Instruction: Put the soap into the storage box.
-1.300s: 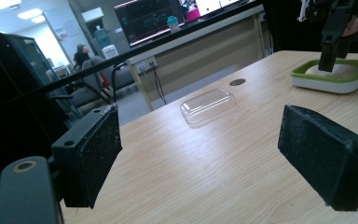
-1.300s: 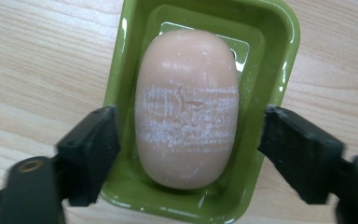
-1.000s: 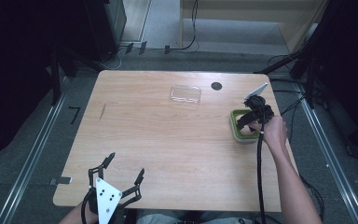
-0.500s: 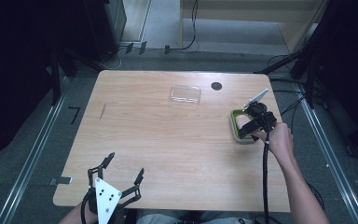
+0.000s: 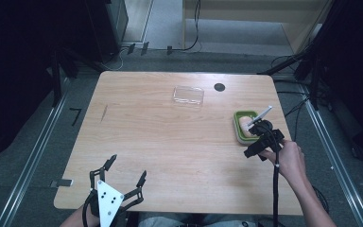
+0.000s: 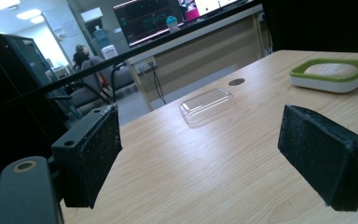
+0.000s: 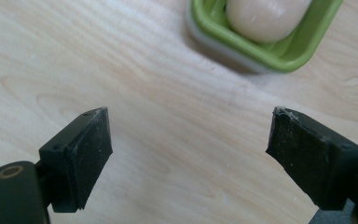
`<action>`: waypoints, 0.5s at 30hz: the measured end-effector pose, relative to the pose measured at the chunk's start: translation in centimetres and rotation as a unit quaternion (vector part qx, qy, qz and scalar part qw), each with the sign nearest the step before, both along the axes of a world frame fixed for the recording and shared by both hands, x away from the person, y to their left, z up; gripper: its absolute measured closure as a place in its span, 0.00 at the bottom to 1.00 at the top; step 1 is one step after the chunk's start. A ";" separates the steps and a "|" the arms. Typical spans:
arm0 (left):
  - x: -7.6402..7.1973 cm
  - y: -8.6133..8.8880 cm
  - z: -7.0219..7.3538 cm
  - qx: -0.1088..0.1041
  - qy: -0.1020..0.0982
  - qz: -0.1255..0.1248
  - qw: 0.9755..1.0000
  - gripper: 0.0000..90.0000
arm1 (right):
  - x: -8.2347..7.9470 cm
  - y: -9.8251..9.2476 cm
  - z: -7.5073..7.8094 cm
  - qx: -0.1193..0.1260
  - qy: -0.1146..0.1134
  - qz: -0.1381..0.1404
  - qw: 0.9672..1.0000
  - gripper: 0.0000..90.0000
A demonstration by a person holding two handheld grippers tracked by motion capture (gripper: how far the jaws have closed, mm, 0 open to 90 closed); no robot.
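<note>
A green soap dish (image 5: 238,118) with a pale bar of soap (image 5: 244,126) in it sits near the table's right edge. My right gripper (image 5: 254,140) hovers just on the near side of the dish, pointing down at bare wood. In the right gripper view, my right gripper (image 7: 189,149) is open and empty, with the dish (image 7: 214,28) and soap (image 7: 261,18) just beyond its tips. My left gripper (image 5: 127,166) stands open at the near left edge. In the left gripper view, my left gripper (image 6: 200,149) holds nothing, and the dish (image 6: 307,83) lies far off.
A clear plastic lid (image 5: 188,95) lies at the far middle of the wooden table (image 5: 170,142), and is seen again as the lid (image 6: 207,105) ahead of the left jaws. A black round grommet (image 5: 219,87) sits beside it. Dark racks and cables ring the table.
My right gripper has drawn back from above the soap dish toward the near side of the table, jaws still apart. The left gripper has stayed put.
</note>
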State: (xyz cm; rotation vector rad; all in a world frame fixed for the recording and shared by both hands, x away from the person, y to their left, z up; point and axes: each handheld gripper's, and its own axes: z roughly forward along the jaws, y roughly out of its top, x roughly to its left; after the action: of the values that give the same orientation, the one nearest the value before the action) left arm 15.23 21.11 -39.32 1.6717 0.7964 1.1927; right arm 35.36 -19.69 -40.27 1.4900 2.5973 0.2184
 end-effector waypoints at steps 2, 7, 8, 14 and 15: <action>0.0 0.0 0.0 -0.001 0.000 0.001 1.000 0.15 | -0.5 0.0 -0.2 0.004 0.001 0.001 1.000 0.15; 0.0 0.0 0.0 0.000 0.000 0.001 1.000 0.15 | -2.4 0.2 -1.0 0.003 0.005 0.005 1.000 0.15; 0.0 0.0 0.0 -0.001 0.001 0.001 1.000 0.15 | -2.7 0.2 -1.1 0.004 0.005 0.008 1.000 0.15; 0.0 0.0 0.0 0.000 0.000 0.000 1.000 0.15 | -4.8 0.2 -2.3 0.004 0.017 0.014 1.000 0.15; 0.0 0.0 0.0 -0.002 0.000 0.002 1.000 0.15 | -5.2 0.1 -2.6 0.004 0.014 0.018 1.000 0.15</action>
State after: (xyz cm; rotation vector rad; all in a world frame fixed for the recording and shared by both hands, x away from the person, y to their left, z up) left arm 15.22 21.12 -39.32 1.6669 0.8011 1.1927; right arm 30.16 -19.59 -42.89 1.4606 2.6510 0.2142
